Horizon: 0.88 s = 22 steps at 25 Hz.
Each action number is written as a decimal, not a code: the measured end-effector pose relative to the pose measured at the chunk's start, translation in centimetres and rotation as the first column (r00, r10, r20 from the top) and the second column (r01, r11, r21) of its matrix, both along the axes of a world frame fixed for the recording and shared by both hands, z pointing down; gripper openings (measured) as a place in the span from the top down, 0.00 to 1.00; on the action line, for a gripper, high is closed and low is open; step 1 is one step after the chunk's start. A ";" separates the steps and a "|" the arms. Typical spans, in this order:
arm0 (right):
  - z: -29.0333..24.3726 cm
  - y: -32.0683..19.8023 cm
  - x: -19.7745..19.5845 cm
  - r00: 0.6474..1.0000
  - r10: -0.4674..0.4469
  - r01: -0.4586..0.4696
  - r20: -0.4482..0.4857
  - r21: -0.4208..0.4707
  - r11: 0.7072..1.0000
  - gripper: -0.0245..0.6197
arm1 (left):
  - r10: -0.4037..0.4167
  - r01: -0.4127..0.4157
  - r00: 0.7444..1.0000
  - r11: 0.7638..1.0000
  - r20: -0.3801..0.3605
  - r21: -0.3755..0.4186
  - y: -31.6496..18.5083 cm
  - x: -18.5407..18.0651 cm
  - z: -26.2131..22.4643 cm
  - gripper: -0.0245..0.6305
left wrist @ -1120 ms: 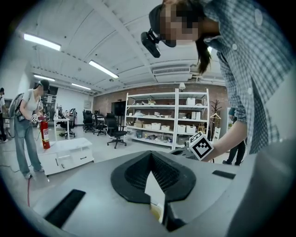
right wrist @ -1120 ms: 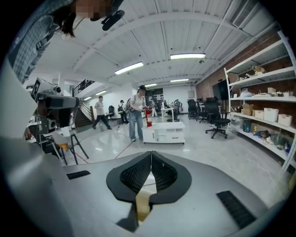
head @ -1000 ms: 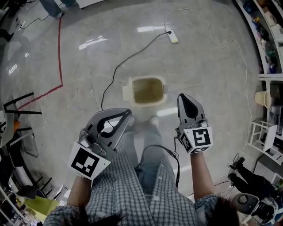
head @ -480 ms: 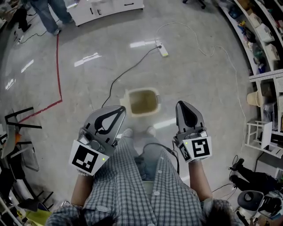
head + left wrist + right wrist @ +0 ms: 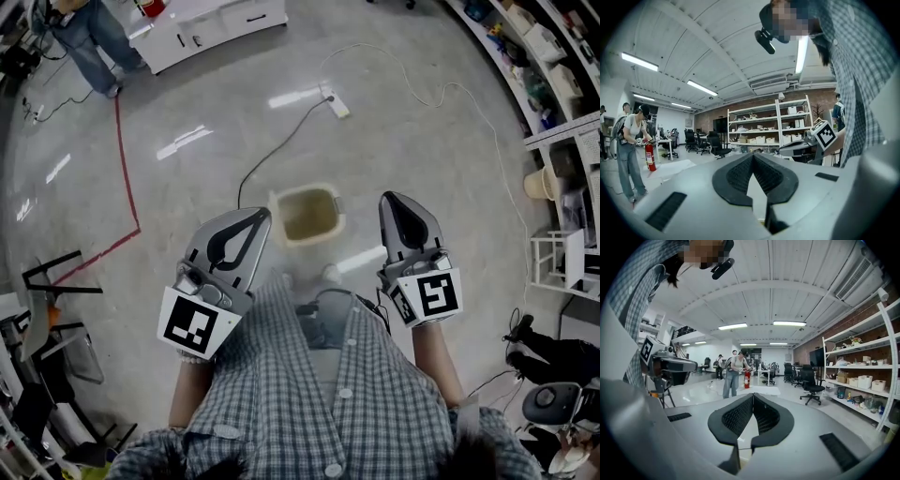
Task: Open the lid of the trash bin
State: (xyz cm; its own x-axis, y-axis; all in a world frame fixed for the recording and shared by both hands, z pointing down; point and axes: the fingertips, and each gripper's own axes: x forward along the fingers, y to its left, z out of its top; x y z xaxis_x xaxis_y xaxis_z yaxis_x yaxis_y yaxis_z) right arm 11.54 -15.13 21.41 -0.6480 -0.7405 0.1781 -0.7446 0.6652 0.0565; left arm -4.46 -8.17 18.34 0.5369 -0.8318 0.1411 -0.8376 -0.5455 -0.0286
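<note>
A small beige trash bin [image 5: 307, 214] stands on the grey floor just ahead of my feet. Its top shows a yellowish-brown inside, and I cannot make out where its lid sits. My left gripper [image 5: 262, 215] is held in the air to the left of the bin, shut and empty. On the other side, my right gripper [image 5: 388, 198] hovers shut with nothing in it. In the left gripper view the left gripper [image 5: 753, 155] points level across the room, jaws closed tip to tip. The right gripper [image 5: 753, 394] does the same in the right gripper view. Neither of those views shows the bin.
A black cable runs from a white power strip [image 5: 335, 103] past the bin. A red tape line [image 5: 127, 169] crosses the floor at the left. Shelves [image 5: 562, 141] line the right side, a dark chair frame [image 5: 56, 281] stands at the left, and a person [image 5: 89, 37] stands far back left.
The head view has pulled up and back, so more of the room's far end shows and the bin has slid up in the picture. Both grippers stay shut and raised.
</note>
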 end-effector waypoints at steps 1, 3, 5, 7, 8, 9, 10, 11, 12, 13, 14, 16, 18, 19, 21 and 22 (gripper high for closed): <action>-0.2 0.0 0.1 1.000 0.000 -0.001 0.001 0.004 1.000 0.93 | 0.009 -0.009 1.000 1.000 0.004 0.004 -0.2 0.3 0.0 0.96; -0.6 0.1 0.4 1.000 -0.004 0.004 -0.002 0.016 1.000 0.93 | 0.022 -0.022 1.000 1.000 0.015 0.015 -0.7 1.0 -0.3 0.96; -1.0 0.2 0.6 1.000 -0.009 0.010 -0.011 0.030 1.000 0.93 | 0.031 -0.032 0.999 0.999 0.020 0.026 -1.1 1.6 -0.6 0.97; -1.2 0.4 0.7 1.000 -0.015 0.016 -0.023 0.041 0.999 0.93 | 0.041 -0.042 0.999 0.999 0.016 0.033 -1.3 2.0 -0.8 0.96; -1.2 0.5 0.6 0.999 -0.020 0.021 -0.028 0.044 0.999 0.93 | 0.044 -0.044 0.999 0.998 0.012 0.034 -1.3 2.1 -0.8 0.96; -1.2 0.6 0.5 0.999 -0.025 0.026 -0.030 0.045 0.999 0.93 | 0.045 -0.045 0.999 0.998 0.009 0.033 -1.2 2.1 -0.8 0.97; -1.1 0.7 0.4 0.999 -0.030 0.031 -0.031 0.045 0.998 0.93 | 0.045 -0.045 0.999 0.999 0.007 0.031 -1.2 2.1 -0.7 0.96; -1.1 0.7 0.5 0.999 -0.033 0.035 -0.031 0.045 0.998 0.93 | 0.045 -0.045 0.999 0.999 0.008 0.030 -1.2 2.2 -0.7 0.96; -1.0 0.8 0.5 0.999 -0.036 0.038 -0.033 0.044 0.998 0.93 | 0.044 -0.045 0.999 0.999 0.009 0.029 -1.2 2.3 -0.7 0.96; -1.0 0.8 0.6 0.998 -0.040 0.041 -0.038 0.045 0.998 0.93 | 0.044 -0.044 0.999 0.999 0.010 0.030 -1.2 2.4 -0.6 0.97; -0.9 0.9 0.7 0.998 -0.044 0.046 -0.044 0.046 0.998 0.93 | 0.042 -0.043 0.999 0.999 0.011 0.031 -1.1 2.5 -0.6 0.96; -0.8 1.1 0.6 0.997 -0.052 0.055 -0.058 0.051 0.997 0.93 | 0.038 -0.038 0.999 0.999 0.009 0.032 -1.1 2.4 -0.5 0.96; -0.8 1.2 0.2 0.996 -0.059 0.062 -0.069 0.055 0.997 0.93 | 0.032 -0.032 0.999 0.999 0.004 0.031 -1.0 2.1 -0.5 0.96; -0.8 1.3 0.0 0.995 -0.061 0.066 -0.072 0.057 0.996 0.93 | 0.030 -0.030 1.000 0.999 0.004 0.029 -1.0 1.9 -0.5 0.96; -1.1 1.3 -0.2 0.995 -0.068 0.072 -0.074 0.064 0.995 0.93 | 0.026 -0.027 1.000 0.999 0.006 0.027 -1.1 1.7 -0.5 0.96; -1.2 1.3 -0.3 0.995 -0.071 0.076 -0.075 0.068 0.995 0.93 | 0.025 -0.025 1.000 0.999 0.006 0.028 -1.1 1.7 -0.6 0.96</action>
